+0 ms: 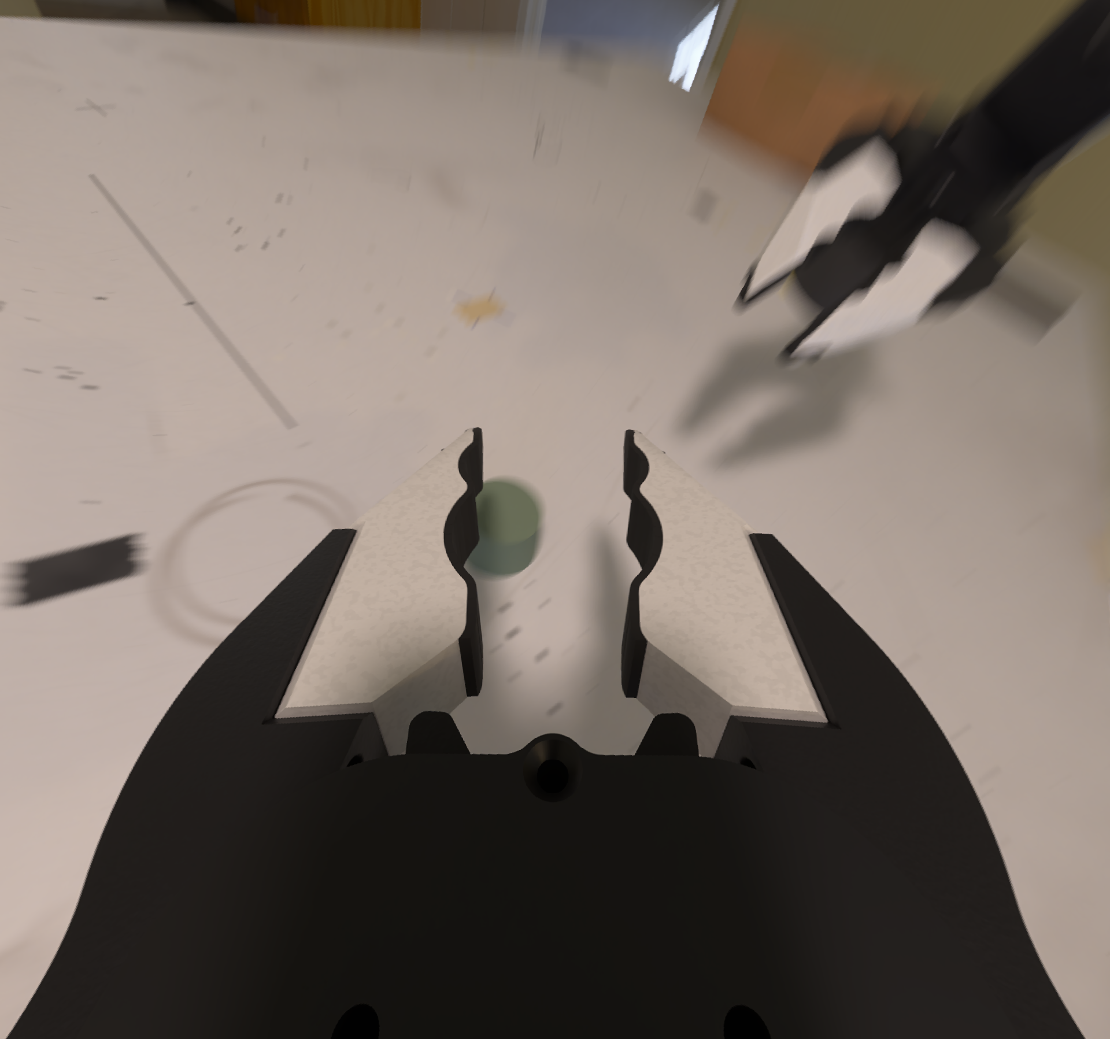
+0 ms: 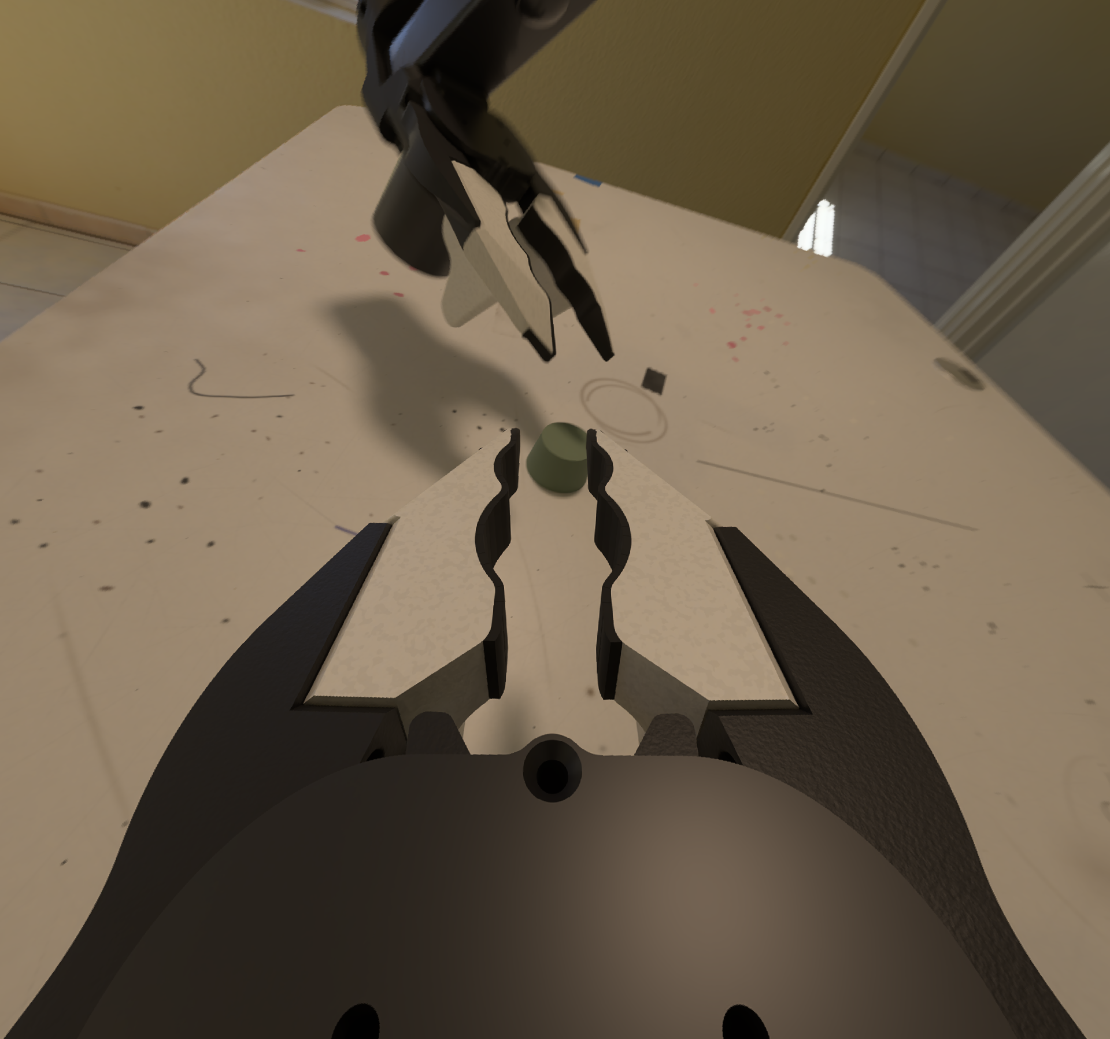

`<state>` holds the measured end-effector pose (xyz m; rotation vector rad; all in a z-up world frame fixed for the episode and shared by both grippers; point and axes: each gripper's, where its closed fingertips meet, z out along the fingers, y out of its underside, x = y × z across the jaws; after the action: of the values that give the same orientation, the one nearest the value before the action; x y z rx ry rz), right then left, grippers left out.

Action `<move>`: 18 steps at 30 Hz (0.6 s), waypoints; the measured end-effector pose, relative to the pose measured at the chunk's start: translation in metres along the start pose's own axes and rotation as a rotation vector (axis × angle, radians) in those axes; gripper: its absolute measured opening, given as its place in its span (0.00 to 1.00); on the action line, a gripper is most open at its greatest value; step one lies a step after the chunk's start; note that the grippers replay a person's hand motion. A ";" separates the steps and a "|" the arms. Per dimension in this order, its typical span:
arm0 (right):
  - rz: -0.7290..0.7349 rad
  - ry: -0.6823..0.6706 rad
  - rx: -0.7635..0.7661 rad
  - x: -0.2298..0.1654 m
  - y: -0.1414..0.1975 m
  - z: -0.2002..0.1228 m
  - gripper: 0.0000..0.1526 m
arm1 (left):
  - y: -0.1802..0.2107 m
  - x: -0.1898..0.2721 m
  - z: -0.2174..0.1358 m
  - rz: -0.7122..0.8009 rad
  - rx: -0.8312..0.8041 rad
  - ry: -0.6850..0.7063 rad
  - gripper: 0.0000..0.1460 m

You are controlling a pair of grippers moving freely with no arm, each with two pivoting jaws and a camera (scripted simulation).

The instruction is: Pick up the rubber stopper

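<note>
The rubber stopper (image 1: 507,529) is a small green tapered plug standing on the pale table. In the left wrist view it shows blurred below my open left gripper (image 1: 552,439), close to the left finger, which covers its left edge. In the right wrist view the stopper (image 2: 557,465) sits on the table just beyond the tips of my open right gripper (image 2: 552,439), in line with the gap. The left gripper (image 2: 576,352) hangs above the stopper there, tips pointing down. The right gripper (image 1: 766,322) shows blurred at the upper right of the left wrist view, jaws apart.
A thin ring mark (image 2: 624,418) and a small black square (image 2: 653,380) lie on the table (image 2: 180,529) just past the stopper; both show at the left of the left wrist view (image 1: 252,553) (image 1: 75,568). Table edges and yellow walls lie beyond.
</note>
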<state>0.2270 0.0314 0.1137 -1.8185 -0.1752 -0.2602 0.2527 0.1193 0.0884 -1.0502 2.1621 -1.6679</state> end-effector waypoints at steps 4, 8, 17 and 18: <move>0.075 -0.072 -0.045 -0.001 0.011 0.004 0.14 | 0.035 -0.021 0.010 0.320 -0.433 -0.055 0.35; 0.121 -0.117 -0.090 -0.004 0.021 0.008 0.14 | 0.055 -0.028 0.023 0.511 -0.679 -0.018 0.35; 0.254 -0.179 -0.102 -0.004 0.025 0.004 0.14 | 0.063 -0.006 0.031 0.476 -0.645 0.392 0.26; 0.281 -0.187 -0.094 -0.003 0.024 0.004 0.14 | 0.060 0.004 0.028 0.486 -0.550 0.504 0.26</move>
<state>0.2300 0.0288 0.0899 -1.9344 -0.0368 0.1014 0.2416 0.1016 0.0251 -0.1293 2.9863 -1.2210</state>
